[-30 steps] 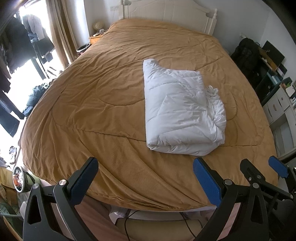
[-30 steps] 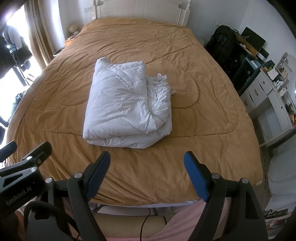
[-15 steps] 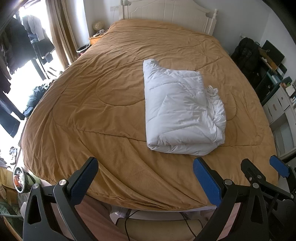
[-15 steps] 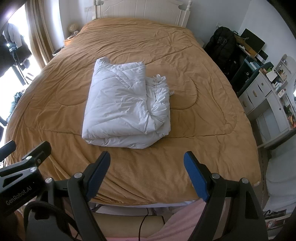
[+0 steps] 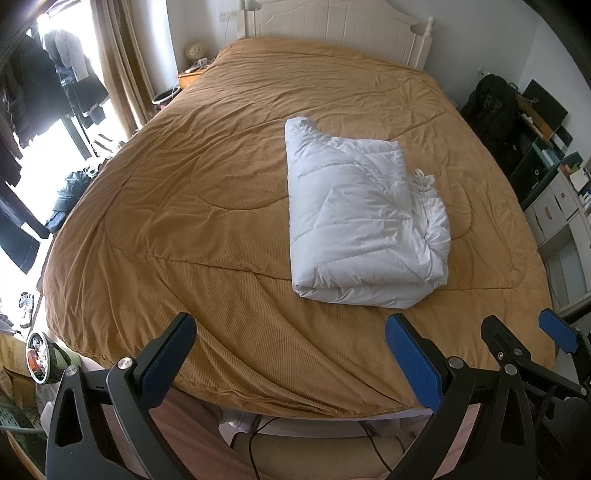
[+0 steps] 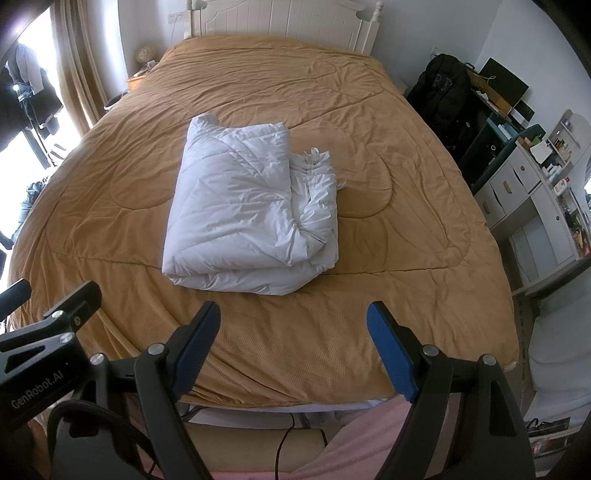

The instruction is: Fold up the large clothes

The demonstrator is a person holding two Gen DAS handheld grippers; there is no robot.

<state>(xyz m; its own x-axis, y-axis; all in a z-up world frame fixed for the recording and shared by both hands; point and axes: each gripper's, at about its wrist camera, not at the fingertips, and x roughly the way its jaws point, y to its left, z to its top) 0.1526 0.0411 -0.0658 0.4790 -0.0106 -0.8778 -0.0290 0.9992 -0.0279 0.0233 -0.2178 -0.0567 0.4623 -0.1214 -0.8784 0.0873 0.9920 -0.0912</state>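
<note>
A white padded garment (image 5: 360, 218) lies folded into a thick rectangle on the tan bedspread (image 5: 207, 192), right of the bed's middle; it also shows in the right wrist view (image 6: 251, 210). Its crumpled loose edges face right. My left gripper (image 5: 291, 339) is open and empty, held over the foot of the bed, short of the garment. My right gripper (image 6: 293, 326) is open and empty, just short of the garment's near edge. The right gripper's fingers (image 5: 554, 332) also show at the left wrist view's right edge.
The tan bedspread (image 6: 406, 236) covers the whole bed up to a white headboard (image 6: 284, 18). A black backpack (image 6: 443, 85) and white drawers (image 6: 524, 192) stand on the right. Curtains and hanging clothes (image 5: 44, 88) are on the left. A cable (image 5: 266, 428) hangs below the bed's foot.
Both grippers have drifted slightly; the garment sits a touch lower in the right wrist view. Nothing was grasped or released.
</note>
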